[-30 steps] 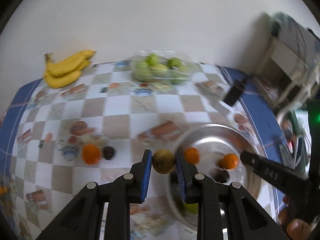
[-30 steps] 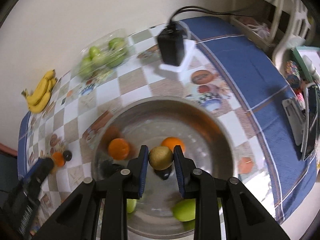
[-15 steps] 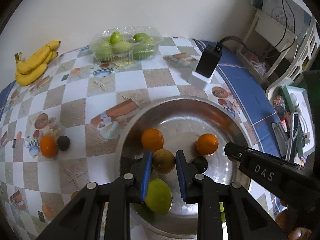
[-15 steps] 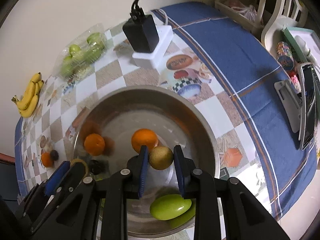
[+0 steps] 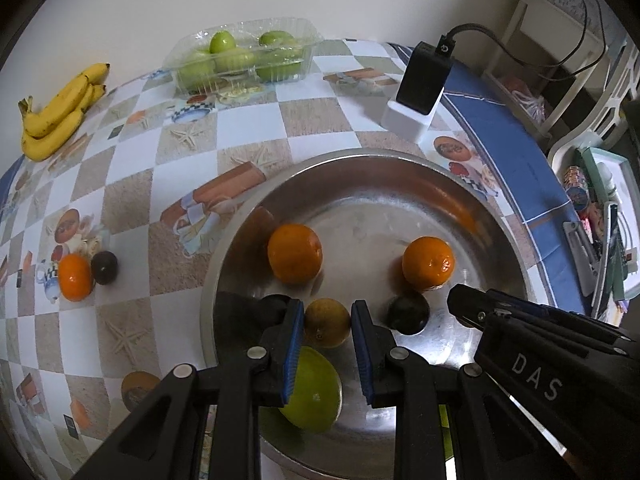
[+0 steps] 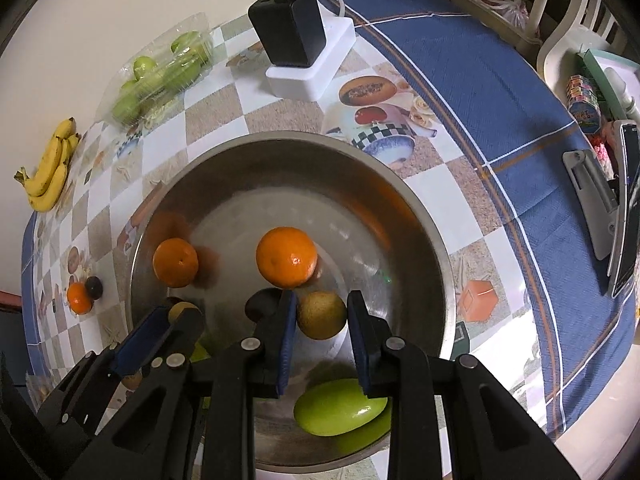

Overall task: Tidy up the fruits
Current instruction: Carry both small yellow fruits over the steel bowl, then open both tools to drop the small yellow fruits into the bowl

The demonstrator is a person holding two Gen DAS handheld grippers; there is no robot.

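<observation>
Both black two-finger grippers hang over the round steel bowl — each clamped on a fruit. Left gripper pinches a yellow-brown round fruit; right gripper grips a brownish-green round fruit, a bright orange at its eleven o'clock.

Orange mandarins in a silver bowl; yellow bananas on a checkered, blue-edged tablecloth.

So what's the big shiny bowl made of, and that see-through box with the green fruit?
The bowl looks like metal, probably polished steel: silvery, mirroring the oranges as orange smears. The box looks like thin clear plastic: glossy, ridged, the green fruit showing through.
</observation>
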